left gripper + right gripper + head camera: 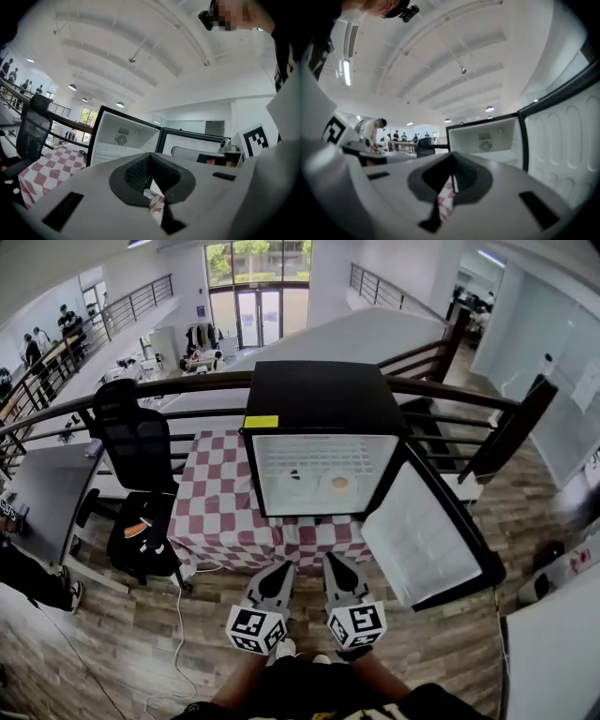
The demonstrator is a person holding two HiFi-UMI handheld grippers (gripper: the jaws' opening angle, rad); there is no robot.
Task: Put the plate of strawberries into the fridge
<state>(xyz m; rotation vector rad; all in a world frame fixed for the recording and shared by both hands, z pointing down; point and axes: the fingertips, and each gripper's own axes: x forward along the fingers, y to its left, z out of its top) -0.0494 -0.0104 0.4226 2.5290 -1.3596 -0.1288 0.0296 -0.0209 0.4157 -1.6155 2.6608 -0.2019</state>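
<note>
A black mini fridge (319,395) stands on a table with a red and white checked cloth (216,502). Its door (427,540) hangs open to the right. On the wire shelf inside sit two pale plates, one on the left (293,479) and one on the right (339,484) with an orange-brown spot; their contents are too small to name. My left gripper (281,567) (150,168) and right gripper (336,562) (452,166) are side by side, low in front of the fridge. Both are shut with nothing in them.
A black office chair (141,456) stands left of the table. A dark railing (450,395) runs behind the fridge. A white cable (178,615) trails over the wooden floor at the left. The open door reaches out toward me on the right.
</note>
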